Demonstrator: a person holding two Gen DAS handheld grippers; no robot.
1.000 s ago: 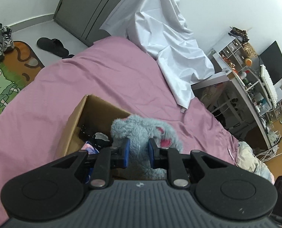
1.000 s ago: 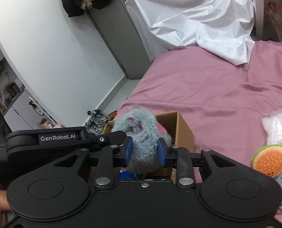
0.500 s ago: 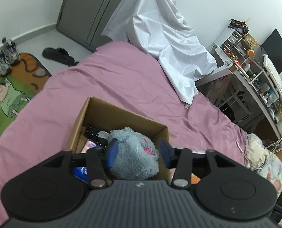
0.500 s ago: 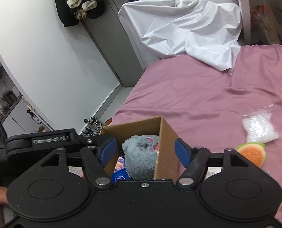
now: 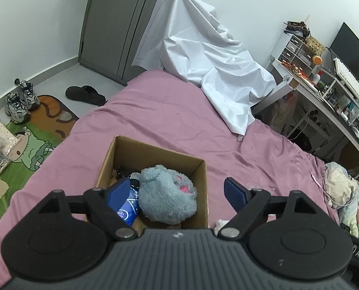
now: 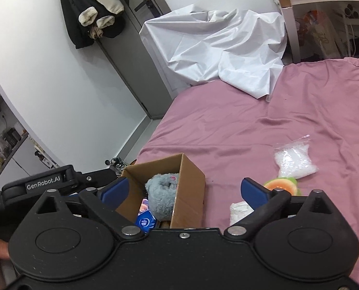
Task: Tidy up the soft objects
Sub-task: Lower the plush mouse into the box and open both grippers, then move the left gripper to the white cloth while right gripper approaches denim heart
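A grey plush toy (image 5: 166,197) with a pink patch lies inside an open cardboard box (image 5: 155,153) on the pink bed, beside a blue packet (image 5: 127,207). It also shows in the right wrist view (image 6: 161,193), in the box (image 6: 188,191). My left gripper (image 5: 177,194) is open and empty, raised above the box. My right gripper (image 6: 184,189) is open and empty, above the box too. An orange and green plush (image 6: 279,184), a clear bag of white filling (image 6: 294,160) and a white soft item (image 6: 240,211) lie on the bed to the right.
A crumpled white sheet (image 5: 211,65) covers the far end of the bed (image 5: 169,118). A desk with clutter (image 5: 329,91) stands at the right. Shoes (image 5: 21,100), a slipper and a cartoon rug (image 5: 32,145) lie on the floor at the left.
Both grippers held the grey plush over the box, then opened and let it drop in. Both have since pulled back and up.
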